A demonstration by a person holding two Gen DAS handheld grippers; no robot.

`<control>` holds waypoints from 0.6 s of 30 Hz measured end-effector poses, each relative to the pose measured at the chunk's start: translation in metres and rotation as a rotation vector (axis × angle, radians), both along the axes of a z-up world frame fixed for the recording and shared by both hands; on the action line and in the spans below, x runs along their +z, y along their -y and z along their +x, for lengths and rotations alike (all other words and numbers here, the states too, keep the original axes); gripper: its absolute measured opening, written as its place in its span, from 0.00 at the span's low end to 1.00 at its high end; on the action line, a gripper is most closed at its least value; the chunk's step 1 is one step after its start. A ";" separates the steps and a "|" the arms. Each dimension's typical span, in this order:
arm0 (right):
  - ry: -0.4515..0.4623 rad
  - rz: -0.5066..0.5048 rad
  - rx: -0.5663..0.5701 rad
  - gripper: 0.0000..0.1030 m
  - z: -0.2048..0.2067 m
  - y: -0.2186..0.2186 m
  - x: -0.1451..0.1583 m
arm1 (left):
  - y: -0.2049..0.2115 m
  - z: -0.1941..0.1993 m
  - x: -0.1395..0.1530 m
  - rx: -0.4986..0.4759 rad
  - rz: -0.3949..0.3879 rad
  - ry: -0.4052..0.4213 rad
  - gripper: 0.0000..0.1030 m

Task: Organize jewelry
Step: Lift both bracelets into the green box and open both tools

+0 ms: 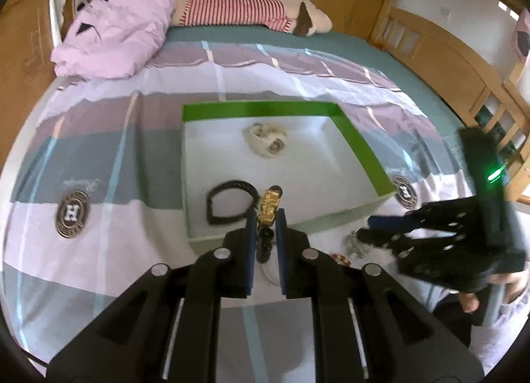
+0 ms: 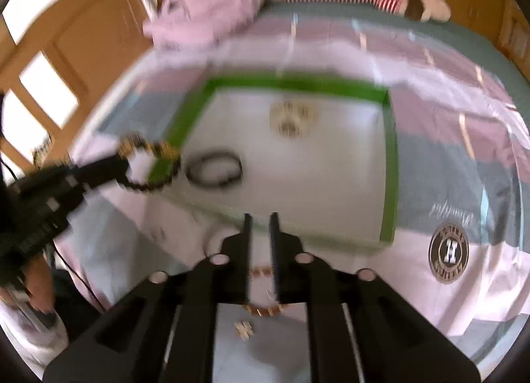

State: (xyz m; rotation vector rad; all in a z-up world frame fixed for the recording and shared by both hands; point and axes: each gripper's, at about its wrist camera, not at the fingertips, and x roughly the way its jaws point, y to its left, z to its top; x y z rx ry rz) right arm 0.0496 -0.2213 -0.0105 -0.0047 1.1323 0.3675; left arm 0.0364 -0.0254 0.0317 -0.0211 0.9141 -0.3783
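Observation:
A green-walled box [image 1: 361, 148] with a white floor lies on the bed. Inside are a cream bracelet [image 1: 265, 138] and a black band [image 1: 228, 201]. My left gripper [image 1: 266, 217] is shut on a gold and black beaded bracelet [image 1: 270, 207], held over the box's near edge. In the right wrist view that bracelet [image 2: 149, 164] hangs as a loop at the box's left wall [image 2: 185, 121]. My right gripper [image 2: 260, 220] is slightly parted and empty, above a red and gold chain [image 2: 261, 308] on the bedsheet. Silver jewelry [image 1: 356, 244] lies below the right gripper [image 1: 371, 227].
The bed has a striped pink, grey and white sheet [image 1: 99, 158]. A pink quilt [image 1: 116, 25] and a striped plush toy [image 1: 248, 12] lie at the far end. Wooden rails [image 1: 463, 62] run along the right side. A small gold piece [image 2: 243, 330] lies near the chain.

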 end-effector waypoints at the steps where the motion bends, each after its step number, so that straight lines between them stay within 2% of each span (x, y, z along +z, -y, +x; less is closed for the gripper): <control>1: -0.034 -0.034 0.010 0.21 -0.002 0.000 -0.011 | 0.001 -0.001 0.000 -0.005 0.001 0.000 0.10; 4: -0.103 -0.108 -0.036 0.25 -0.002 0.012 -0.038 | 0.002 -0.002 0.000 -0.006 0.006 0.002 0.10; 7: -0.158 -0.170 -0.111 0.35 0.002 0.029 -0.062 | 0.000 -0.002 -0.001 -0.001 0.001 -0.001 0.10; 10: -0.192 -0.194 -0.111 0.36 0.006 0.027 -0.077 | 0.000 -0.004 0.000 -0.001 -0.004 -0.002 0.10; 11: -0.195 -0.189 -0.103 0.35 0.006 0.024 -0.079 | -0.001 -0.005 0.000 -0.001 -0.003 0.000 0.10; 12: -0.195 -0.184 -0.092 0.26 0.005 0.021 -0.079 | -0.001 -0.006 0.000 0.000 -0.004 0.001 0.10; 13: -0.190 -0.188 -0.075 0.05 0.004 0.016 -0.078 | -0.002 -0.007 0.000 0.000 -0.007 0.001 0.10; 15: -0.150 -0.170 -0.060 0.05 0.000 0.009 -0.067 | -0.003 -0.010 0.003 -0.002 -0.015 0.002 0.10; 18: -0.074 -0.089 -0.038 0.05 -0.008 0.006 -0.037 | -0.004 -0.015 0.011 -0.012 -0.034 0.018 0.10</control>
